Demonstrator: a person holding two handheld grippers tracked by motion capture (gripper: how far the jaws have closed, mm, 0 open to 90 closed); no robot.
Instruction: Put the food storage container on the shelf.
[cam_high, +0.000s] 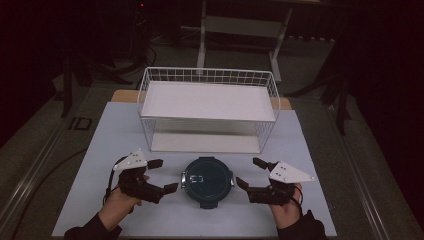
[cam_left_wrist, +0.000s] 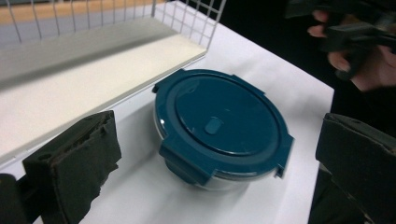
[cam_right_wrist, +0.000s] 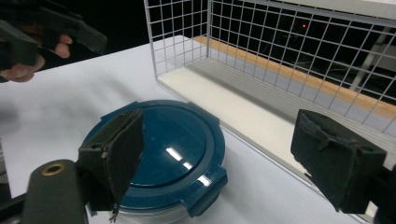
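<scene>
High view: white wire basket (cam_high: 208, 107) noted behind round container with blue lid (cam_high: 207, 181), on white table (cam_high: 115, 135); nothing in the way. Container between grippers, touched by neither. Left gripper (cam_high: 159, 175) jaws seen spread wide, empty. Right gripper (cam_high: 250, 173) jaws likewise apart, empty.

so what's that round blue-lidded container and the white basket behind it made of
The round container's dark teal lid looks like smooth, glossy moulded plastic: it catches light glints and has snap-down clip tabs. The bowl beneath looks clear, glass or plastic; I can't tell which. The white rectangular basket appears to be thin metal wire with a white coating, welded in a grid. Its flat white shelf looks matte, maybe painted board.
</scene>
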